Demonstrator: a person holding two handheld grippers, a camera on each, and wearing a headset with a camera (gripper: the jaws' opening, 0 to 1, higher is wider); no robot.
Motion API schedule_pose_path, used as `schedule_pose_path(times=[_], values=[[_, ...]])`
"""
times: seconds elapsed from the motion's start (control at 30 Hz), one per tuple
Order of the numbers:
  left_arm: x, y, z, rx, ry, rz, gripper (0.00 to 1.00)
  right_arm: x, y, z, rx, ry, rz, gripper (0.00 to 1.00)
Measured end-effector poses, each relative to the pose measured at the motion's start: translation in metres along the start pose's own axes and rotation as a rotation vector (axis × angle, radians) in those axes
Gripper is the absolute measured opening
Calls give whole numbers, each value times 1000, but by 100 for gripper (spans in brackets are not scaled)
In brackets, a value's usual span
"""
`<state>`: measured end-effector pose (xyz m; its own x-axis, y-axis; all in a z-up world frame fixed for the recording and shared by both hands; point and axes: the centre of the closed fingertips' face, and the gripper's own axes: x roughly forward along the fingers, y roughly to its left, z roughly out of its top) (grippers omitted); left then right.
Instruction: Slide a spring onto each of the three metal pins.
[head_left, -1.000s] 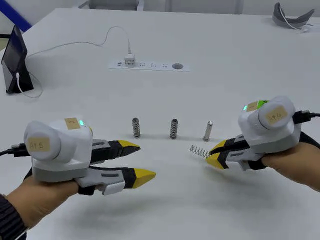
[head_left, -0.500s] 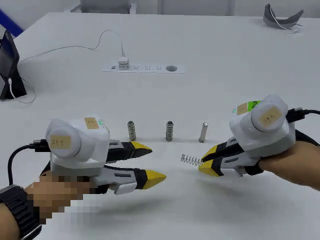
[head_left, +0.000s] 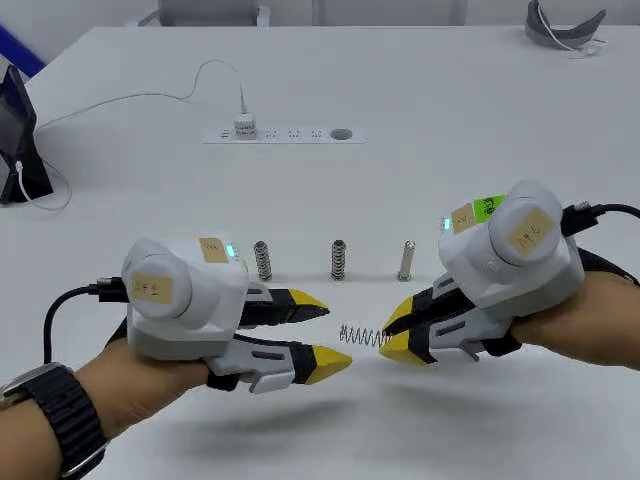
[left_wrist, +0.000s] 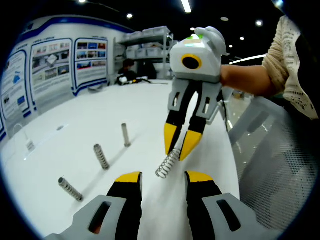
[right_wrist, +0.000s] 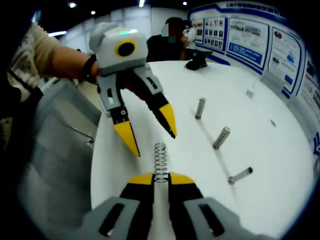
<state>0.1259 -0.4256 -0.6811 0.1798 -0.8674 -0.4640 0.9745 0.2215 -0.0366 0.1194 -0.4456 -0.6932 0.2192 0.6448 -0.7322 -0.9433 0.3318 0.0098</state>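
The white tabletop carries everything. On it, near the person, the two tongs face each other tip to tip. The left tongs are held in a hand with a dark wristband; their yellow-tipped jaws stand apart with nothing between them, as the left gripper view confirms. The right tongs are closed on one end of a loose spring, seen pinched between the jaws in the right gripper view. The spring sticks out straight toward the left tongs, its free end just short of their tips; whether it touches the tabletop I cannot tell. Farther back lies a white power strip with a plug and cable. Between it and the tongs three pins stand upright in a row. The left pin and middle pin each wear a spring; the right pin is bare.
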Motion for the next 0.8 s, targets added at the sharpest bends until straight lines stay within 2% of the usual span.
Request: schedule_pose_path(times=[0.1, 0.27, 0.43, 0.57, 0.8], values=[[3, -6, 1, 24, 9, -16, 32, 0, 4, 1, -16, -8, 21, 12], [5, -11, 1, 31, 16, -39, 28, -1, 9, 4, -36, -19, 45, 12], [6, -18, 1, 57, 27, -59, 19, -2, 15, 3, -58, -12, 71, 12], [6, -19, -1, 70, 37, -59, 16, -5, 18, 5, -61, -15, 83, 12], [5, -21, -4, 85, 52, -57, 13, -12, 20, 15, -39, -54, 101, 12]])
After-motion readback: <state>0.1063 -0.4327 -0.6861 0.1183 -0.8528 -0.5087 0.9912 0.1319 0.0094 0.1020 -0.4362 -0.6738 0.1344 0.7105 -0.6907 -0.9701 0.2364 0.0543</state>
